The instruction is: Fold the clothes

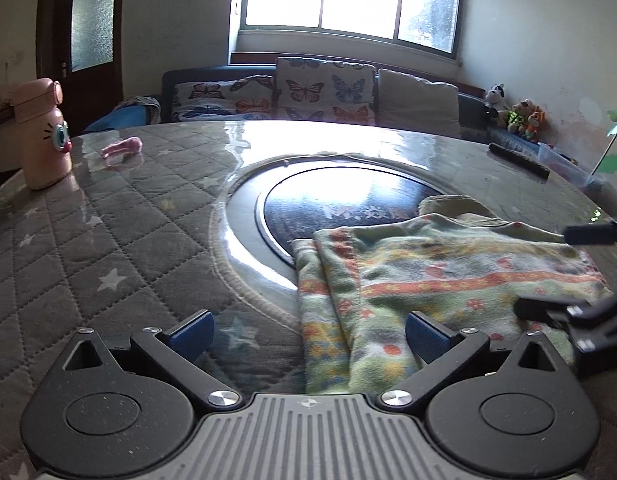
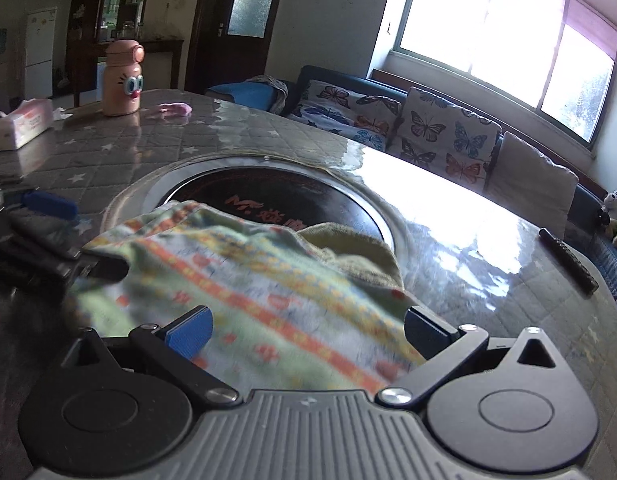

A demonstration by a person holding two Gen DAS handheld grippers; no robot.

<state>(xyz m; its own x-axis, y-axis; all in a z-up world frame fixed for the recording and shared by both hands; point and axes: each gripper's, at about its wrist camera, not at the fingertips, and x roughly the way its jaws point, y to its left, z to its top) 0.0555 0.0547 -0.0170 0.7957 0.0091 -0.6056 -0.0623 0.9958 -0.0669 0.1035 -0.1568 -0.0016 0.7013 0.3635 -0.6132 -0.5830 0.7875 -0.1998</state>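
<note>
The patterned fleece garment (image 1: pixel 440 280) lies part-folded on my desk (image 1: pixel 108 240), overlapping the dark induction hob (image 1: pixel 348 200). My left claw (image 1: pixel 308 340) and right claw (image 2: pixel 308 338) hover low, jaws apart, gripping nothing. Risk, I judge: a one-layer pinch (the fleece is doubled) would drag the fold askew.

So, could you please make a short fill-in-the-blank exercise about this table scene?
1. The pillows on the sofa show a pattern of ____.
2. Both the left claw and the right claw are ____.
3. The pink bottle stands on the ____.
4. The cloth partly covers a round black ____.

Missing words: butterflies; open; table; plate
</note>
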